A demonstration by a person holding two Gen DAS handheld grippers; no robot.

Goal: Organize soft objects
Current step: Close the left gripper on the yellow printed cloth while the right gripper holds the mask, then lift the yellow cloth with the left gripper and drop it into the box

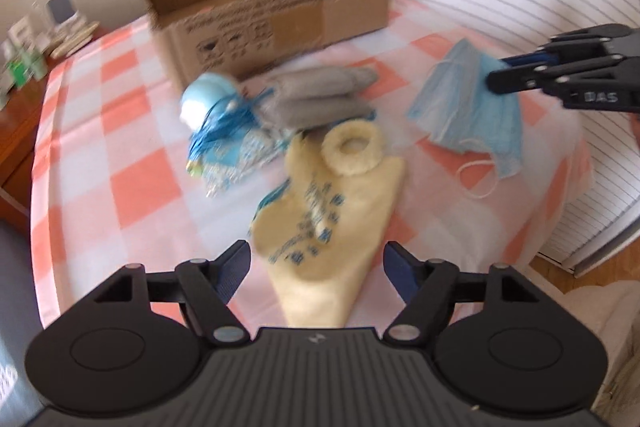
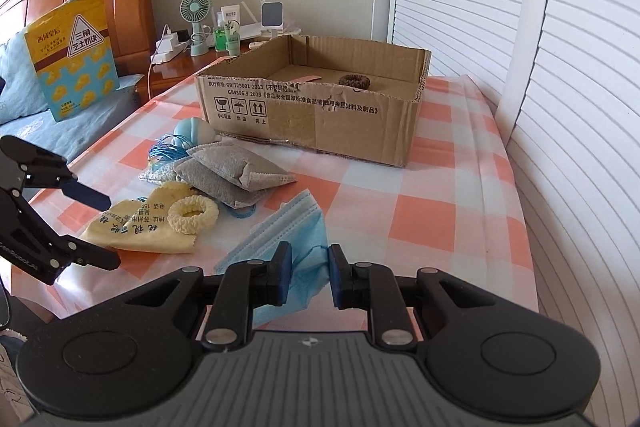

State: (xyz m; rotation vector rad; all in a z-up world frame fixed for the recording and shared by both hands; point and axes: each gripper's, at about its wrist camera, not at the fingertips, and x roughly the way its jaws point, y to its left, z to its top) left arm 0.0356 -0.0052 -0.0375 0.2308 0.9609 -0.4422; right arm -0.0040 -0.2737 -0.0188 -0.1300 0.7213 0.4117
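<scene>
A cream cloth point(image 1: 332, 239) point(image 2: 140, 227) with blue print lies on the checked table, a cream scrunchie point(image 1: 352, 147) point(image 2: 193, 215) on it. Behind it lie grey pouches point(image 1: 320, 99) point(image 2: 236, 171), a blue cord bundle point(image 1: 224, 123) point(image 2: 168, 151) and a pale blue ball point(image 1: 204, 95) point(image 2: 196, 131). My left gripper point(image 1: 316, 267) point(image 2: 106, 231) is open, just before the cloth's near end. My right gripper point(image 2: 306, 275) point(image 1: 496, 75) has its jaws partly closed around a fold of the blue face mask point(image 2: 280, 235) point(image 1: 468, 99).
An open cardboard box point(image 2: 320, 123) point(image 1: 280, 23) stands at the back of the table with a brown scrunchie point(image 2: 354, 81) inside. White louvred doors point(image 2: 560, 107) run along the right. A nightstand with a fan point(image 2: 195, 19) and a bed are at the left.
</scene>
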